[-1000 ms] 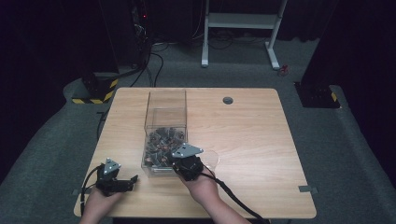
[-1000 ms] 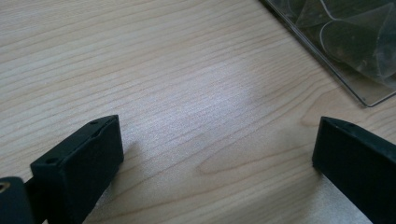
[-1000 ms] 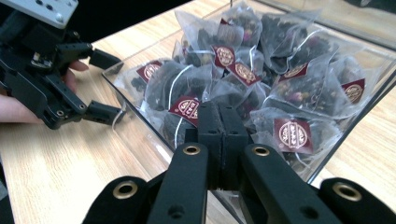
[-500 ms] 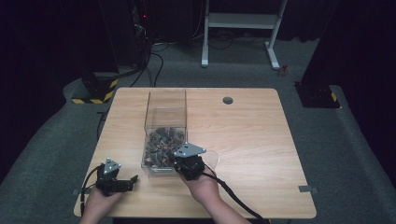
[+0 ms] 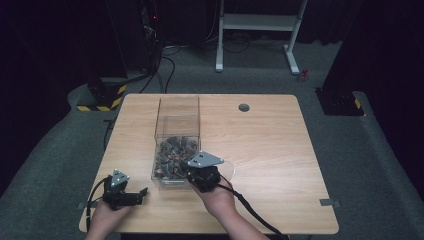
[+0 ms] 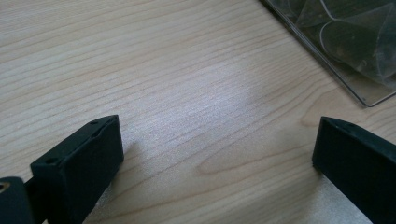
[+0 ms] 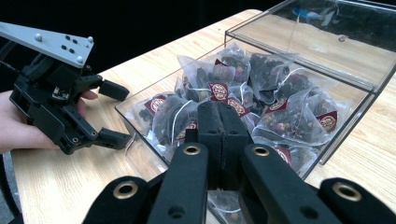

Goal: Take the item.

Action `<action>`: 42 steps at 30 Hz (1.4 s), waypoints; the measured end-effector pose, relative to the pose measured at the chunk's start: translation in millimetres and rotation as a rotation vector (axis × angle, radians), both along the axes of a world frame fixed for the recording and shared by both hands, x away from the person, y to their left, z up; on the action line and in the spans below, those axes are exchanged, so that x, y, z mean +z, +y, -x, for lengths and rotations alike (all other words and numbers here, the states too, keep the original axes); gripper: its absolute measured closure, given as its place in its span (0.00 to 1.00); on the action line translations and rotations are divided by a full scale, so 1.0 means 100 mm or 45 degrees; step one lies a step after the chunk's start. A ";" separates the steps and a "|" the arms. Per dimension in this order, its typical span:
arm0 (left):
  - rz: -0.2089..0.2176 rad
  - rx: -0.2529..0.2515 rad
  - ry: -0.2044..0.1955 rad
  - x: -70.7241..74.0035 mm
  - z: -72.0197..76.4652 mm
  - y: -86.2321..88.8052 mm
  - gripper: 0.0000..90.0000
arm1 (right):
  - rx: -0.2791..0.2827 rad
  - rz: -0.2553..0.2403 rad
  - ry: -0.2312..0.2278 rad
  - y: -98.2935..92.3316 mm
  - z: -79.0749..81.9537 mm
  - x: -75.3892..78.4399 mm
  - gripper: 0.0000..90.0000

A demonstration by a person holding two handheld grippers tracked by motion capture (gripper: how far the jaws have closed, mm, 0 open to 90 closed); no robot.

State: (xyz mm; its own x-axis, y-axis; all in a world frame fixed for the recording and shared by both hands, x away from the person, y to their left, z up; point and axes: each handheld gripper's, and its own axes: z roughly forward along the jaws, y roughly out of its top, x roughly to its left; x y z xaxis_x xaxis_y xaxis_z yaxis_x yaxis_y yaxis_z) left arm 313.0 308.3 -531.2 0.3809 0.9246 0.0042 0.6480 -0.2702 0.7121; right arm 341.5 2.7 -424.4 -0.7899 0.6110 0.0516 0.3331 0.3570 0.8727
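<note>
My right claw [image 7: 219, 126] was pinched fully closed at the near lip of the clear plastic box [image 5: 161, 120], its jaws pressed flat together with no tea bag clearly caught between them; whether a thread or a corner of mesh was nipped, I could not tell. I judged the work barely begun: the tea bags [image 7: 261, 100] lay heaped in the near half of the box, pyramid sachets with red tags, and none lay out on the table [image 5: 280, 150].

My left claw [image 5: 124, 194] rested low on the wood, near the box's left front corner, jaws spread wide and holding nothing; between them in the left gripper view there was only bare grain, with the box's bottom edge [image 6: 327, 60] off to one side.

Nearest me, the table's front edge ran close under both wrists, so little room lay behind. To the right of the box the tabletop was open and broad, the best place for setting bags down. Farther on, the box's tall clear walls hemmed the pile, so any lift had to go up and over the rim. Beyond it sat a cable grommet [image 5: 244, 107], well clear.
</note>
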 end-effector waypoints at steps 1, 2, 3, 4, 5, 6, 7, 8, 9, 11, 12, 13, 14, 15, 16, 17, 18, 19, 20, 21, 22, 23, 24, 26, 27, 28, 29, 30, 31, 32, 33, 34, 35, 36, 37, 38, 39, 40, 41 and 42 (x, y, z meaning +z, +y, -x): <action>0.000 0.000 0.000 0.00 0.00 0.00 0.02 | 0.000 -0.001 -0.002 0.00 0.00 0.00 1.00; 0.000 0.000 0.000 0.00 0.00 0.00 0.02 | 0.003 -0.001 -0.009 0.00 0.00 0.01 1.00; 0.000 0.000 0.000 0.00 0.00 0.00 0.02 | 0.003 -0.003 -0.013 0.00 0.00 0.01 1.00; 0.000 0.000 0.000 0.00 0.00 0.00 0.02 | 0.002 -0.006 -0.013 -0.01 0.00 0.02 1.00; 0.000 0.000 0.000 0.00 0.00 0.00 0.02 | 0.002 -0.009 -0.012 -0.01 0.01 0.02 1.00; 0.000 0.000 0.000 0.00 0.00 0.00 0.02 | 0.002 -0.010 -0.013 -0.01 0.01 0.02 1.00; 0.000 0.000 0.000 0.00 0.00 0.00 0.02 | 0.002 -0.013 -0.017 -0.01 0.01 0.03 1.00; 0.000 0.000 0.000 0.00 0.00 0.00 0.02 | -0.001 -0.013 -0.018 -0.01 0.01 0.03 1.00; 0.000 0.000 0.000 0.00 0.00 0.00 0.02 | -0.002 -0.016 -0.019 -0.02 0.01 0.03 1.00; 0.000 -0.001 0.000 0.00 0.00 0.00 0.02 | -0.004 -0.023 -0.022 -0.02 0.01 0.04 1.00; -0.001 0.000 0.000 0.00 0.00 0.00 0.02 | -0.003 -0.025 -0.026 -0.03 0.01 0.05 1.00; 0.000 0.000 0.000 0.00 0.00 0.00 0.02 | -0.004 -0.028 -0.027 -0.03 0.01 0.05 1.00; 0.000 0.000 0.000 0.00 0.00 0.00 0.02 | -0.006 -0.030 -0.028 -0.03 0.01 0.06 1.00; 0.000 0.000 0.000 0.00 0.00 0.00 0.02 | -0.007 -0.035 -0.029 -0.04 0.01 0.06 1.00; 0.000 0.000 0.000 0.00 0.00 0.00 0.02 | -0.006 -0.035 -0.033 -0.04 0.01 0.07 1.00; 0.000 0.000 0.000 0.00 0.00 0.00 0.02 | -0.008 -0.038 -0.035 -0.05 0.01 0.07 1.00; 0.000 0.000 0.000 0.00 0.00 0.00 0.02 | -0.010 -0.043 -0.032 -0.05 0.01 0.08 1.00; 0.000 0.000 0.000 0.00 0.00 0.00 0.02 | -0.010 -0.046 -0.033 -0.06 0.01 0.08 1.00; 0.000 0.000 0.000 0.00 0.00 0.00 0.02 | -0.008 -0.050 -0.035 -0.06 0.01 0.08 1.00; 0.000 0.000 0.000 0.00 0.00 0.00 0.02 | -0.010 -0.049 -0.039 -0.06 0.01 0.09 1.00; 0.000 0.000 0.000 0.00 0.00 0.00 0.02 | -0.009 -0.053 -0.041 -0.07 0.02 0.09 1.00; 0.000 0.000 0.000 0.00 0.00 0.00 0.02 | -0.010 -0.052 -0.040 -0.07 0.02 0.10 1.00; 0.000 0.000 0.000 0.00 0.00 0.00 0.02 | -0.010 -0.053 -0.042 -0.08 0.02 0.10 1.00; 0.000 0.000 0.000 0.00 0.00 0.00 0.02 | -0.012 -0.060 -0.044 -0.09 0.02 0.11 1.00; 0.000 0.000 0.000 0.00 0.00 0.00 0.02 | -0.014 -0.061 -0.045 -0.09 0.02 0.11 1.00; 0.000 0.000 0.000 0.00 0.00 0.00 0.02 | -0.015 -0.059 -0.047 -0.10 0.02 0.12 1.00; 0.000 0.000 0.000 0.00 0.00 0.00 0.02 | -0.015 -0.064 -0.048 -0.10 0.02 0.13 1.00; 0.000 0.000 0.000 0.00 0.00 0.00 0.02 | -0.014 -0.066 -0.048 -0.11 0.02 0.13 1.00; 0.000 -0.001 0.000 0.00 0.00 0.00 0.02 | -0.016 -0.066 -0.048 -0.11 0.02 0.13 1.00; 0.000 0.000 0.000 0.00 0.00 0.00 0.02 | -0.018 -0.068 -0.049 -0.12 0.02 0.13 1.00; 0.000 0.000 0.000 0.00 0.00 0.00 0.02 | -0.020 -0.069 -0.048 -0.12 0.02 0.14 1.00; 0.000 0.000 0.000 0.00 0.00 0.00 0.02 | -0.021 -0.069 -0.052 -0.13 0.02 0.14 1.00; 0.000 -0.001 0.000 0.00 0.00 0.00 0.02 | -0.022 -0.070 -0.051 -0.13 0.02 0.14 1.00; 0.000 -0.001 0.000 0.00 0.00 0.00 0.02 | -0.025 -0.070 -0.052 -0.13 0.02 0.14 1.00; 0.000 -0.002 0.000 0.00 0.00 0.00 0.02 | -0.026 -0.070 -0.052 -0.14 0.02 0.15 1.00; 0.000 -0.002 0.000 0.00 0.00 0.00 0.02 | -0.028 -0.071 -0.053 -0.15 0.02 0.15 1.00; 0.000 -0.002 0.000 0.00 0.00 0.00 0.02 | -0.030 -0.073 -0.054 -0.15 0.02 0.15 1.00; -0.001 -0.002 0.000 0.00 0.00 0.00 0.02 | -0.032 -0.072 -0.056 -0.16 0.02 0.16 1.00; 0.000 -0.002 0.000 0.00 0.00 0.00 0.02 | -0.032 -0.074 -0.058 -0.17 0.02 0.16 1.00; 0.000 -0.002 0.000 0.00 0.00 0.00 0.02 | -0.037 -0.078 -0.060 -0.18 0.02 0.18 1.00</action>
State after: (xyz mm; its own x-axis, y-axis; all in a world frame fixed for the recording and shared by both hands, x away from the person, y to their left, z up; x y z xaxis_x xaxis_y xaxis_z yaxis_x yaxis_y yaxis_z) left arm 312.9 308.3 -531.1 0.3822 0.9241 0.0044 0.6477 -0.2713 0.7119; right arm 340.0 -15.4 -406.8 -0.7745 0.6304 0.0526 0.3004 0.2933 0.9076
